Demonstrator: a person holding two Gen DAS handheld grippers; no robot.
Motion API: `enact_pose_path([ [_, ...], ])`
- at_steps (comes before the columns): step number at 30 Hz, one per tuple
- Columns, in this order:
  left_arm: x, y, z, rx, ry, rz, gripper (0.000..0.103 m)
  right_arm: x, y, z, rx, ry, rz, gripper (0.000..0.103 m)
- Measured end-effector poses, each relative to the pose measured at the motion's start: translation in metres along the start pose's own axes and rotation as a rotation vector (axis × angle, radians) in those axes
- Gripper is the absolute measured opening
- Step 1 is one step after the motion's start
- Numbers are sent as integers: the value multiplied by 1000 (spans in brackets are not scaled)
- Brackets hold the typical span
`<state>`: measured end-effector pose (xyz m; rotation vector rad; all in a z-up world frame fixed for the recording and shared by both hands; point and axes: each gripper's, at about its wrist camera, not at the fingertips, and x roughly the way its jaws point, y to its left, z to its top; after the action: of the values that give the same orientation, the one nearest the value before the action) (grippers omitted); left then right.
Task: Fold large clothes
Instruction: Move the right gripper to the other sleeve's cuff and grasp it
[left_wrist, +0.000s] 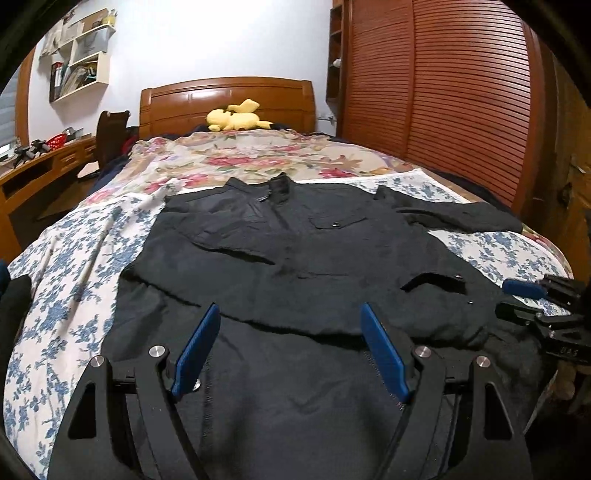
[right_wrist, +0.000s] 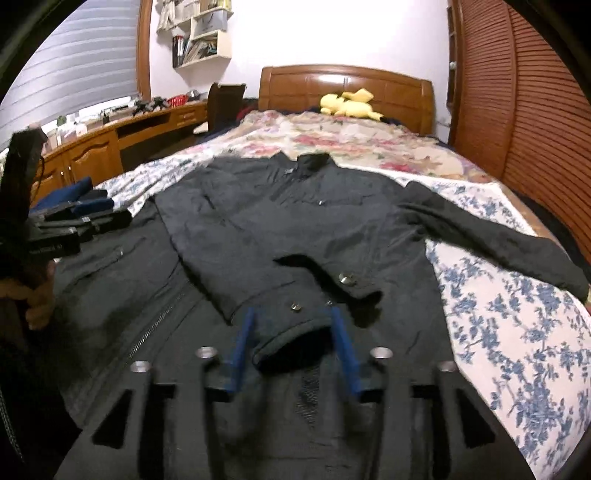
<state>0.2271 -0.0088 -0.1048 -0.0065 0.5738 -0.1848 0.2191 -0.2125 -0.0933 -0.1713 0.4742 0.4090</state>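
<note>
Bedroom with a wooden headboard (left_wrist: 227, 99), a yellow plush toy (left_wrist: 236, 117) up by it, a slatted wardrobe (left_wrist: 461, 96) alongside. On the bed, over a blue-flowered sheet (left_wrist: 66, 266), a black jacket (left_wrist: 295, 243) spread flat, collar toward the headboard, one sleeve folded across the front, the other stretched out sideways. Left gripper (left_wrist: 290, 315) above the lower hem, fingers spread wide, holding nothing. Right gripper (right_wrist: 293, 317) at the folded sleeve's cuff (right_wrist: 295, 338), fingers either side of it, partly closed; firm pinch impossible to confirm.
</note>
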Motion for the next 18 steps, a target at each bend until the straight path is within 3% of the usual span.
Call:
enact_pose_path([
  [13, 18, -31, 6, 27, 6, -50, 79, -14, -47, 11, 29, 41, -97, 50],
  [18, 23, -37, 9, 27, 7, -60, 79, -20, -81, 17, 36, 57, -159, 57],
])
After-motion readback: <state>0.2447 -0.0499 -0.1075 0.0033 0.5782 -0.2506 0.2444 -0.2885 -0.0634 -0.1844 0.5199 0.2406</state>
